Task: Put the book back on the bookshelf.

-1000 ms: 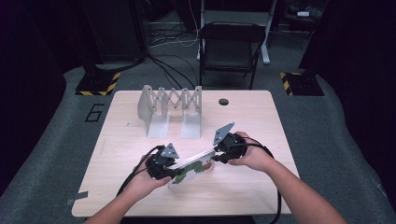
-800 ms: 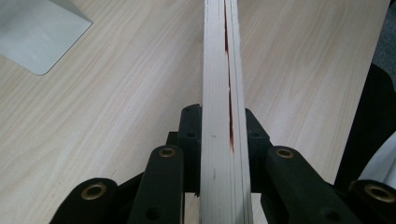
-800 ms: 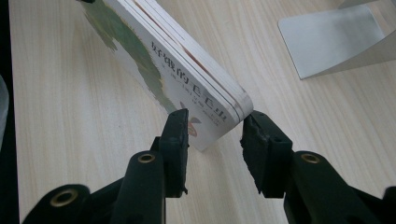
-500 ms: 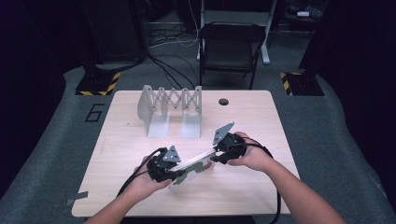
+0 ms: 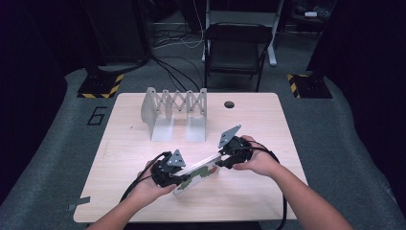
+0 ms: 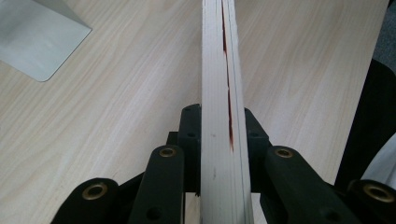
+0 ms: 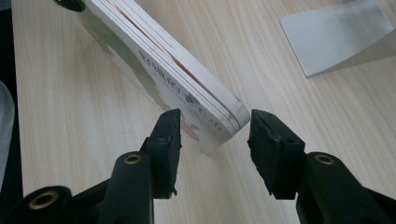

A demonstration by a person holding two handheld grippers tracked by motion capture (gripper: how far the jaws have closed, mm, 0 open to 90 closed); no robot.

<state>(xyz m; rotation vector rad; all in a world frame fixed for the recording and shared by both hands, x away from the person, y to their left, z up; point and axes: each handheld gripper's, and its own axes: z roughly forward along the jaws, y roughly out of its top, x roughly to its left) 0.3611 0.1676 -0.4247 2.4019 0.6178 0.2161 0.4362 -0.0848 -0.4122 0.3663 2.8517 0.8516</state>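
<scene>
Left tongs (image 6: 219, 154) clamped on book (image 5: 198, 171) edge. Right tongs (image 7: 215, 135) just opening, astride far corner, pads clear. Book stiff, light, glossy; take hold across covers.

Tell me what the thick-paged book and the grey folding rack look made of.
Thick-paged white book: probably stiff cardboard with a glossy printed cover; a few thick layers show at its rounded edge. Grey folding rack: seemingly matte metal or plastic; thin flat plates, scissor lattice.
</scene>
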